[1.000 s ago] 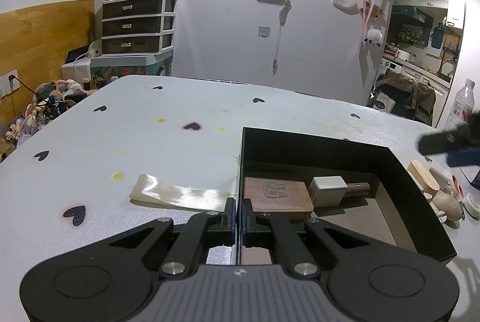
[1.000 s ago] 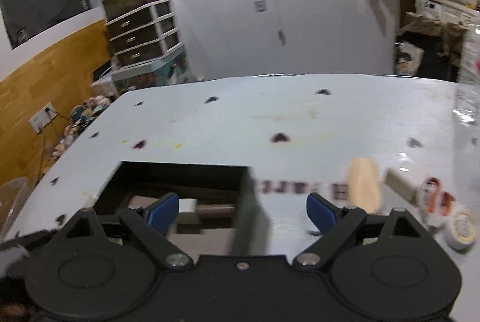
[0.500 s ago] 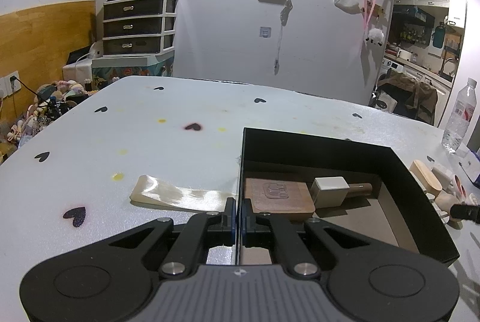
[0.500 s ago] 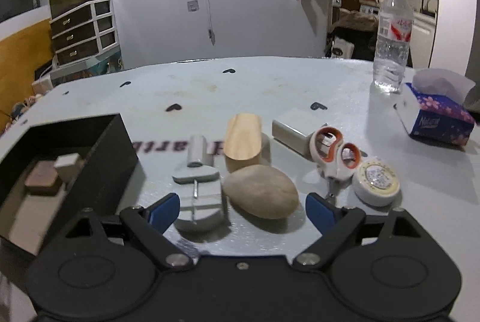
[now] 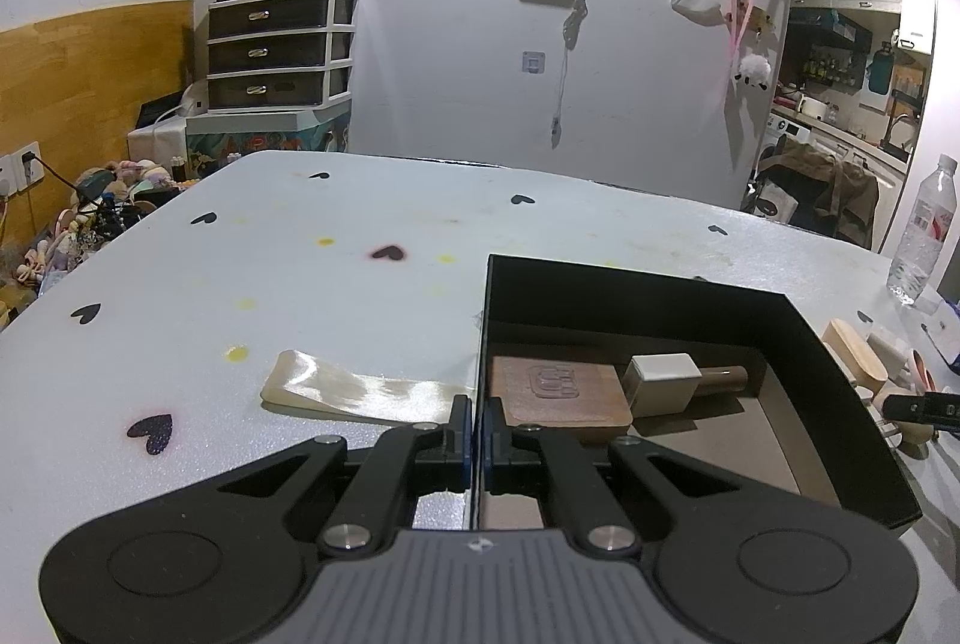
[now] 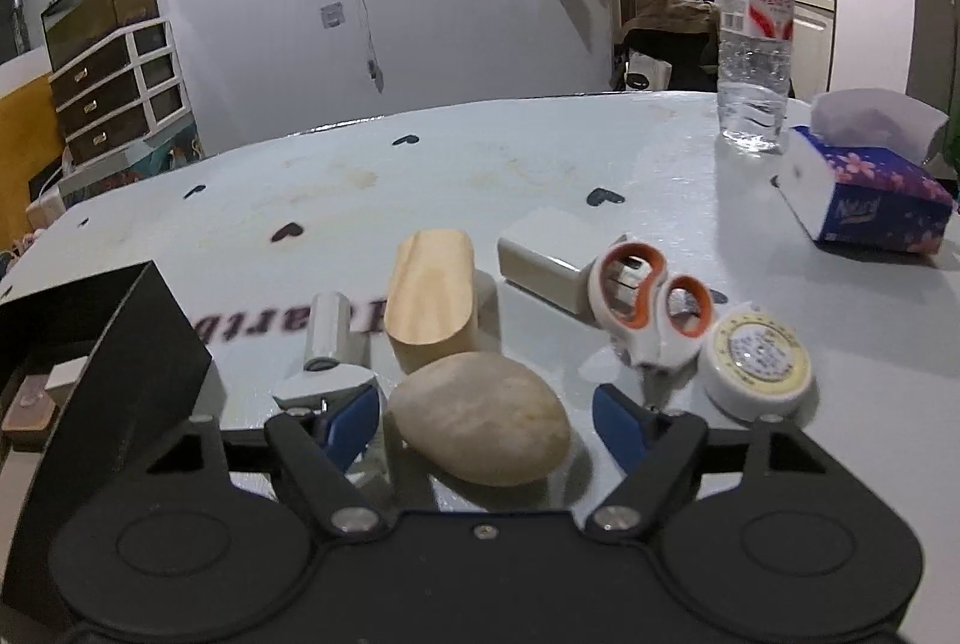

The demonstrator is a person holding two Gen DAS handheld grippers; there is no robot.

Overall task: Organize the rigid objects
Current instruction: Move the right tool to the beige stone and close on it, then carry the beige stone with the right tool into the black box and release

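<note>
Right claw [image 6: 486, 419] closing around the stone [image 6: 479, 416], pads not touching yet; its smooth, rounded sides could squirt forward toward the scissors [image 6: 651, 296].

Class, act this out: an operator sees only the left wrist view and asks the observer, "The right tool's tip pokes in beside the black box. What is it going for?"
Observer: The right tool straddles a beige egg-shaped stone; its jaws have just been closing, and the pads are not yet pressing on it.
Operator: Anything crowding it?
Observer: A silvery metal piece lies right by the finger nearer the black box.
Operator: What else waits out there?
Observer: A round white case with a yellow label, beside orange-handled scissors.
</note>
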